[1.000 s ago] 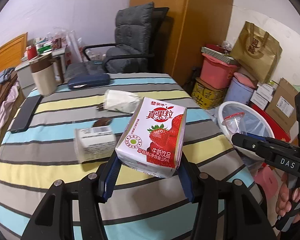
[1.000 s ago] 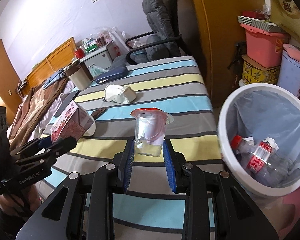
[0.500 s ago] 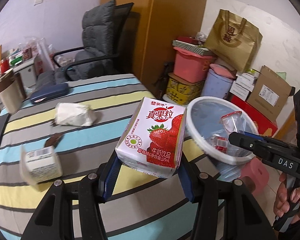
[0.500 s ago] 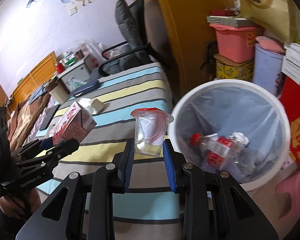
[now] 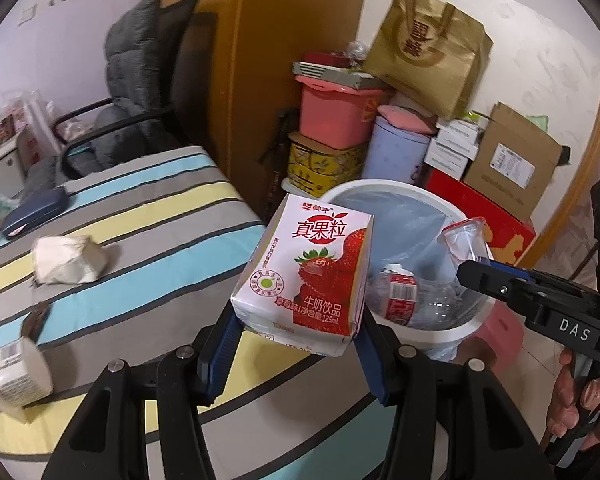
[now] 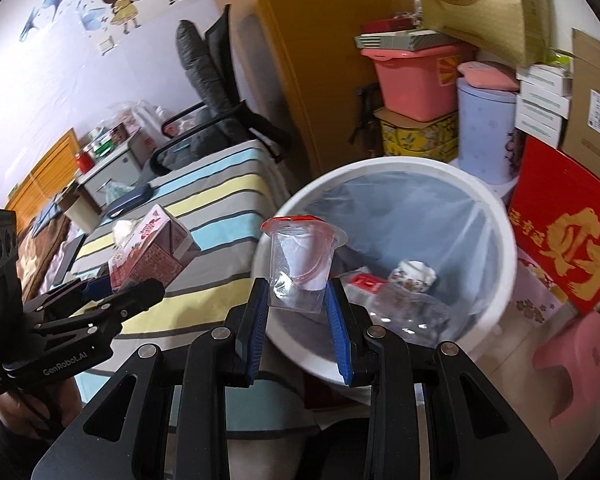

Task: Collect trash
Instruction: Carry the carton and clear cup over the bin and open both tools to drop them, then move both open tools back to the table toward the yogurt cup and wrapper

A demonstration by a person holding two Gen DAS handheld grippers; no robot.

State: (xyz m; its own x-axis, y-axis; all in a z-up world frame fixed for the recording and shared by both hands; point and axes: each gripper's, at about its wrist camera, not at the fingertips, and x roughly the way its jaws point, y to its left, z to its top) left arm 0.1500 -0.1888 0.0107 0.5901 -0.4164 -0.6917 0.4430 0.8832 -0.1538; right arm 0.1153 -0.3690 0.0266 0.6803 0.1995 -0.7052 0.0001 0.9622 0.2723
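Left gripper (image 5: pixel 298 354) clamps the strawberry milk carton (image 5: pixel 306 270) between its blue pads, jaws about half spread. Right gripper (image 6: pixel 298 322) is closed narrower on the clear plastic cup (image 6: pixel 300 264), red film at its rim.

Change vs. one second ago: both views have swung from the striped desk (image 5: pixel 148 224) toward the white trash bin (image 6: pixel 384 256). The bin, then at the frame edge, now fills the centre-right. The cup now sits over the bin's near rim; the carton is at the desk edge, just beside the bin. Grips unchanged.

Inside the bin: crushed bottle with red label (image 5: pixel 398 292). On the desk: crumpled paper wad (image 5: pixel 66 260), small carton (image 5: pixel 14 370).
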